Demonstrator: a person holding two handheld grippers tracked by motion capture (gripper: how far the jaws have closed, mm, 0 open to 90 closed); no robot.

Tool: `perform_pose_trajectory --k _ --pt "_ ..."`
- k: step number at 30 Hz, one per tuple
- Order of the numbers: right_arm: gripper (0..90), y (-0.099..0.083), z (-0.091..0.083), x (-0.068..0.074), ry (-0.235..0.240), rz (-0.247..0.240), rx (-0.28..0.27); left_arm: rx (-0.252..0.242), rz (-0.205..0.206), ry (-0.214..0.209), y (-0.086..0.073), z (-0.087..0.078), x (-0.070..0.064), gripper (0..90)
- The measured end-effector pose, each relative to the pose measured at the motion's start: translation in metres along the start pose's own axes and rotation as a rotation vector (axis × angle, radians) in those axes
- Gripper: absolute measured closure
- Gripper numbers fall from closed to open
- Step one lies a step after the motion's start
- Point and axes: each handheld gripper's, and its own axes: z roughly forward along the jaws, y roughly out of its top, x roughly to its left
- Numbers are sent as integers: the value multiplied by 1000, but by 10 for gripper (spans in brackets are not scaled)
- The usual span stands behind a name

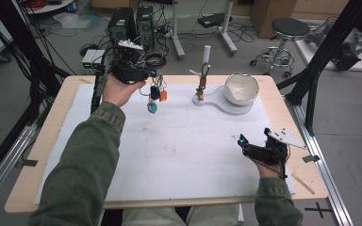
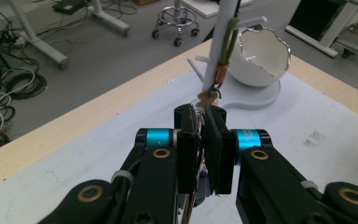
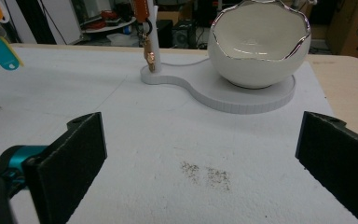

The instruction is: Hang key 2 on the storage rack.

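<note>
In the upper left of the high view, the left tongs [image 1: 139, 75] are clenched on a bunch of keys [image 1: 154, 96] with coloured tags, held up over the white mat [image 1: 179, 146] on the table [image 1: 283, 101]. The step in hand looks like carrying them to the peg stand [image 1: 204, 75] beside the eggshell bowl [image 1: 241, 88], and next a ring likely needs threading onto a free peg. The right tongs [image 1: 257, 149] rest at lower right, released and empty.

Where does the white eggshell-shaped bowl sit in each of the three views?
High view: the bowl is at the far right of the table, on the round end of the white stand base.
Left gripper view: the bowl is at upper right, beyond the shut tool.
Right gripper view: the bowl is at top centre-right, above the open tool.
Shared landmark: the white post with a keyring hanging from it, beside the bowl.
</note>
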Motion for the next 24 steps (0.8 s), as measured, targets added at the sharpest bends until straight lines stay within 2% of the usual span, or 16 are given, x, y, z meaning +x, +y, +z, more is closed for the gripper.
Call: perform_pose_trajectory --k 8,15,18,24 --pt "9 0 0 0 -2 1 -3 -4 -4 47 14 13 -3 834" --pt "9 0 0 -1 -1 4 -3 1 -7 51 18 31 -3 834" --pt "9 0 -1 -1 -12 -13 -4 8 -4 56 17 37 -2 834" --pt "9 0 -3 -2 -12 2 -8 -14 -41 52 21 46 -3 834"
